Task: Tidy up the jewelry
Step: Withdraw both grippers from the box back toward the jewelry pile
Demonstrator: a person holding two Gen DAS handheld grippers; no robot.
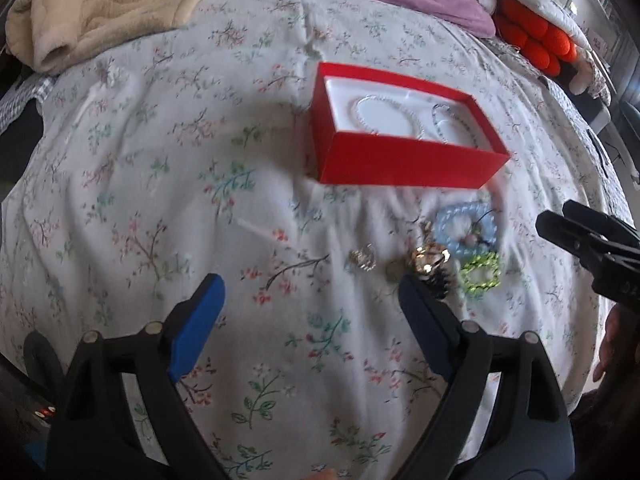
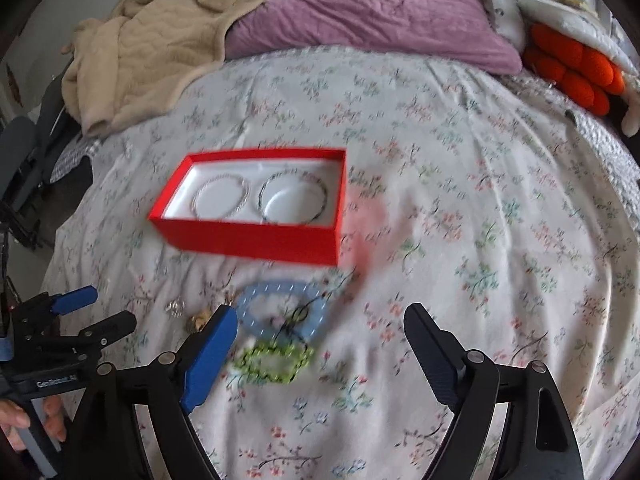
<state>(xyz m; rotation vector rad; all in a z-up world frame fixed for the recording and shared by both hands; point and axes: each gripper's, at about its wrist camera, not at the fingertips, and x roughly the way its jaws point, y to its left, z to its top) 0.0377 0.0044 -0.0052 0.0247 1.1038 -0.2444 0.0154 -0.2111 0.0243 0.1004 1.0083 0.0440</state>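
A red box [image 1: 404,166] [image 2: 248,238] with a white lining lies open on the floral bedsheet; a silver bracelet [image 2: 221,201] and a dark bracelet [image 2: 294,202] lie inside. In front of it lie a light blue bead bracelet [image 1: 466,230] [image 2: 280,312], a green bead bracelet [image 1: 480,272] [image 2: 276,362], a gold piece [image 1: 430,260] and a small silver piece [image 1: 362,260] [image 2: 175,307]. My left gripper [image 1: 310,300] is open and empty, left of the pile. My right gripper [image 2: 320,328] is open and empty, just above the green bracelet.
A beige blanket [image 2: 148,56] and a purple pillow [image 2: 372,16] lie at the head of the bed. An orange knitted cushion [image 2: 576,72] sits at the right edge. The floral sheet [image 2: 480,240] spreads wide to the right of the box.
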